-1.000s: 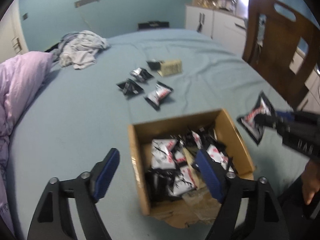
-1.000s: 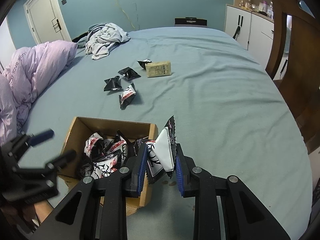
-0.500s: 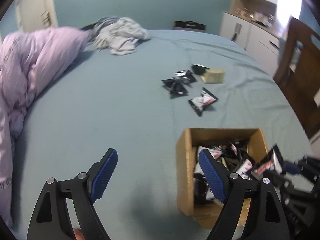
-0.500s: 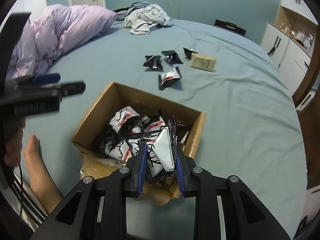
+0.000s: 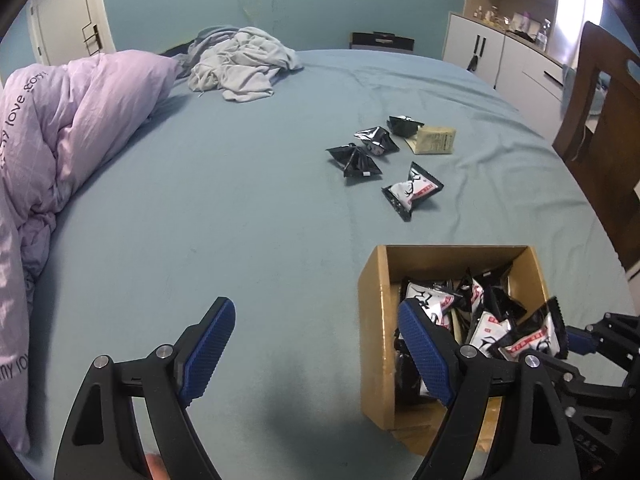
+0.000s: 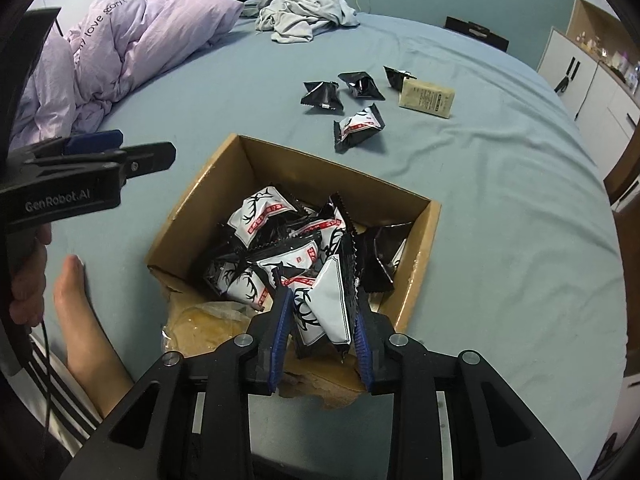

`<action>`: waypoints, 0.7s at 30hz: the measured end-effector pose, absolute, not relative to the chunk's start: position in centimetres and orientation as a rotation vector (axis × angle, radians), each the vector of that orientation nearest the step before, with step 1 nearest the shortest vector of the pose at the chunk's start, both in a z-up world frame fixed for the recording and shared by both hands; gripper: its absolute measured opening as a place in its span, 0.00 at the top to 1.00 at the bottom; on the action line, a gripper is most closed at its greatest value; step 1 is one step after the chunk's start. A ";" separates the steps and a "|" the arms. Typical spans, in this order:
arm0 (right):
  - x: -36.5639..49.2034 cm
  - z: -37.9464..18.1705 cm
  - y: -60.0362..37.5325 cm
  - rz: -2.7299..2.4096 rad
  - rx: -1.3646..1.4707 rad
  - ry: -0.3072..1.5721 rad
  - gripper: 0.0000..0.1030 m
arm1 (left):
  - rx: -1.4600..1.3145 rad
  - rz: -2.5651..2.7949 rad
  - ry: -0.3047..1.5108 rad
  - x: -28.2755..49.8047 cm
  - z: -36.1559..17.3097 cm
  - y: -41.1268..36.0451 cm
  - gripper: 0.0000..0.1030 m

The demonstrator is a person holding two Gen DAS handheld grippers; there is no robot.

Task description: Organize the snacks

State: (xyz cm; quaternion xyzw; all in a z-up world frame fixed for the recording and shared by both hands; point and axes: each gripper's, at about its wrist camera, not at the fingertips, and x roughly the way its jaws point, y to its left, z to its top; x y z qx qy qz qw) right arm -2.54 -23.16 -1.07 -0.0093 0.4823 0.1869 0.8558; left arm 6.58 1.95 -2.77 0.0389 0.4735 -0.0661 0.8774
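Right gripper [image 6: 320, 320]: jaws narrow, clamping snack packet [image 6: 326, 300] over cardboard box [image 6: 416, 264]. Left gripper [image 5: 316, 344]: jaws wide, nothing held. Loose packets [image 5: 412, 192] far on bed [image 5: 240, 200].

We see a plain brown cardboard box [image 6: 416, 248], matt, with a torn, rough front edge. In it lie glossy plastic-film packets [image 6: 260, 216], crinkled and catching light; beyond the box, more glossy packs [image 6: 320, 94] and one matt tan paper-like pouch [image 6: 428, 98]. The box sits on a bed [image 5: 200, 208] under soft, matt blue cloth. Left of the box is a lilac quilt [image 5: 68, 120], faintly sheened. The right gripper [image 6: 320, 328] is matt black plastic with ribbed blue pads [image 6: 282, 328] and shiny metal pins.
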 end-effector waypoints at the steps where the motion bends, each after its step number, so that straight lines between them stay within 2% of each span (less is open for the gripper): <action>1: -2.6 -0.8 -23.7 0.436 0.047 1.009 0.73 | 0.075 -0.136 0.987 6.6 -2.7 2.1 0.18; 6: -2.4 0.0 -26.4 0.516 0.275 0.962 0.72 | 0.038 -0.128 0.990 6.8 -2.6 2.7 0.18; 7: -2.4 0.0 -27.0 0.513 0.305 0.955 0.64 | 0.033 -0.126 0.992 6.8 -2.7 2.8 0.18; 8: -2.3 0.0 -27.6 0.499 0.343 0.948 0.48 | 0.032 -0.125 0.992 6.8 -2.7 2.8 0.18; 10: -2.3 -0.2 -29.1 0.438 0.410 0.935 0.30 | 0.035 -0.125 0.991 6.8 -2.7 2.8 0.18; 15: -2.3 -1.1 -32.0 0.303 0.557 0.942 0.27 | 0.047 -0.129 0.987 6.7 -2.6 2.6 0.18; 21: -3.6 0.4 -31.6 0.135 0.420 0.905 0.27 | 0.066 -0.133 0.982 6.6 -2.6 2.3 0.18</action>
